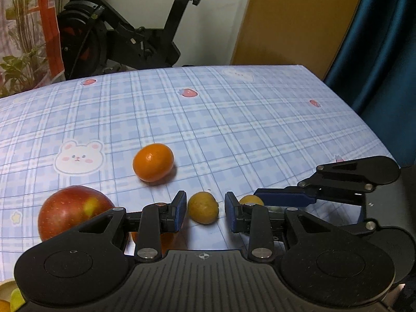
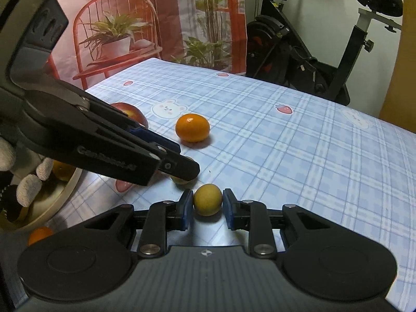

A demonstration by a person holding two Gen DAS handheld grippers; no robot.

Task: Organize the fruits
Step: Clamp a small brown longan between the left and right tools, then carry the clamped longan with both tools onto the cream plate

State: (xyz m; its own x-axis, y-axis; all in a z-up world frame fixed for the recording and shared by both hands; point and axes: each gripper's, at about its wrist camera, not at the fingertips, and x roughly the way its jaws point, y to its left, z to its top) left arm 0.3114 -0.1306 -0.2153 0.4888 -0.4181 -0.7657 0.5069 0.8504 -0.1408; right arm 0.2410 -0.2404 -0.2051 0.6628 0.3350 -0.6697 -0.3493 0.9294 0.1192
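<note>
Blue plaid cloth with bears and strawberries covers the worktop [image 1: 260, 119]; an exercise bike [image 1: 117, 33] stands behind it, next to a backdrop [image 2: 117, 26] printed with a red chair and plants.

Take the orange [image 1: 153, 162] as your landmark. The apple [image 1: 74, 212] lies to its left and nearer to you. A small yellow fruit [image 1: 202, 208] rests on the cloth just in front of the orange, a little to the right. A second yellow fruit [image 2: 208, 200] lies just right of the first, farther from the orange.

Your left claw [image 1: 205, 209] is spread around the first yellow fruit. The fruit sits between the pads, close against the left one, with a clear gap to the right one, so nothing is pinched. From the right wrist you see this claw slanting down, its tip over that fruit.

Your right claw [image 2: 208, 204] pinches the second yellow fruit. Both blue pads meet its sides while it rests on the cloth.

A metal bowl [image 2: 65, 195] stands left of the orange, at the worktop's near edge, with one orange fruit inside. Your gloved hand [image 2: 23, 182] shows in front of the bowl.
</note>
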